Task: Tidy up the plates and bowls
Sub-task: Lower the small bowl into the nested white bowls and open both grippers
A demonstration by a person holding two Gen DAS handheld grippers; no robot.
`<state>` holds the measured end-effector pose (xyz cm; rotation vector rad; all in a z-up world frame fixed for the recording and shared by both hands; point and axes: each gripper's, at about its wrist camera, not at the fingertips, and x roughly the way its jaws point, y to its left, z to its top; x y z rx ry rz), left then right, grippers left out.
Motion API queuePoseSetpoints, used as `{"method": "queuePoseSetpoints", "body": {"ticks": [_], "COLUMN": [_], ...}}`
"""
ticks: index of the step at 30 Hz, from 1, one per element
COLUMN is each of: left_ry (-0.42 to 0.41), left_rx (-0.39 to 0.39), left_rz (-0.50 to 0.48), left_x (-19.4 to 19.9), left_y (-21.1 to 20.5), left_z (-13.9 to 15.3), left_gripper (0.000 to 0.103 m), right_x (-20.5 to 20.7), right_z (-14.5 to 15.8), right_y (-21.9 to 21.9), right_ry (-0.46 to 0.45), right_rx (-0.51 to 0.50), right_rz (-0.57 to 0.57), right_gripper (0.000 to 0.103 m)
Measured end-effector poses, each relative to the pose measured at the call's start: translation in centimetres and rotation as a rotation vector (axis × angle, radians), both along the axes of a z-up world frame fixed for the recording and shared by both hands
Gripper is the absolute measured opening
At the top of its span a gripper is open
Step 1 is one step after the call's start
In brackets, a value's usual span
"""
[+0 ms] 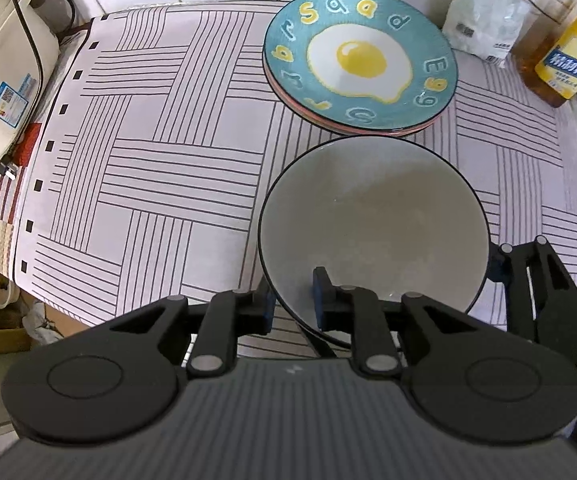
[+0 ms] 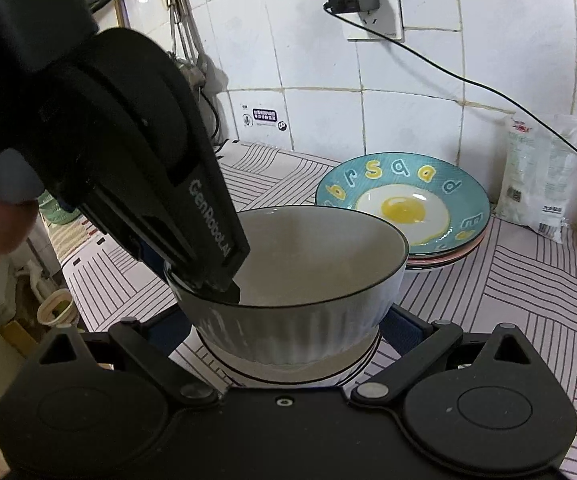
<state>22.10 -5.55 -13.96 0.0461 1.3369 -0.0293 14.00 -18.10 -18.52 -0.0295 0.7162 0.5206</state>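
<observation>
A white ribbed bowl with a dark rim [image 1: 372,216] [image 2: 300,276] rests nested in another bowl [image 2: 288,370] on the striped cloth. My left gripper [image 1: 294,300] straddles its near rim, one finger inside and one outside, close to the wall; in the right wrist view it reaches in from the upper left [image 2: 212,280]. My right gripper [image 2: 284,332] is open, its fingers on either side of the bowl's base; it shows at the right in the left wrist view [image 1: 528,272]. A teal fried-egg plate [image 1: 360,56] [image 2: 404,204] tops a stack of plates behind.
A striped cloth [image 1: 148,160] covers the counter. A white appliance [image 1: 0,60] stands at the left. A white bag [image 1: 484,8] [image 2: 540,176] and an oil bottle [image 1: 560,56] stand at the back right. A tiled wall with a socket and cable [image 2: 372,12] is behind.
</observation>
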Motion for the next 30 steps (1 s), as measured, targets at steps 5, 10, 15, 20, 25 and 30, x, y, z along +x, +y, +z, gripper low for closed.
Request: {"method": "queuePoseSetpoints", "body": {"ticks": [5,10,15,20,25,30], "left_ry": [-0.001,-0.013,-0.025,-0.025,-0.027,-0.038], "left_rx": [0.037,0.063,0.073,0.075,0.056,0.012], "left_rz": [0.000,-0.009,-0.015,-0.039,-0.056,-0.040], "left_x": [0.0,0.2,0.1,-0.1,-0.2,-0.2], "left_y": [-0.4,-0.7,-0.8,-0.6,-0.1,0.7], "left_z": [-0.8,-1.0,-1.3,-1.6,-2.4,-2.6], "left_gripper": [0.019,0.019,0.019,0.019,0.019,0.018], "right_x": [0.3,0.4,0.8,1.4,1.6,1.5], "right_z": [-0.3,-0.2,0.2,0.7,1.0,1.1], "right_y": [0.9,1.3,1.9,2.2,2.7,2.9], "right_ry": [-0.005,-0.007,0.015,0.063,0.097,0.071], "right_rx": [-0.079,-0.106,-0.166,-0.192,-0.240,-0.251], "right_rz": [0.030,0.030,0.034,0.048,0.080,0.086], "right_gripper": [0.102,0.103,0.103,0.103,0.103,0.103]}}
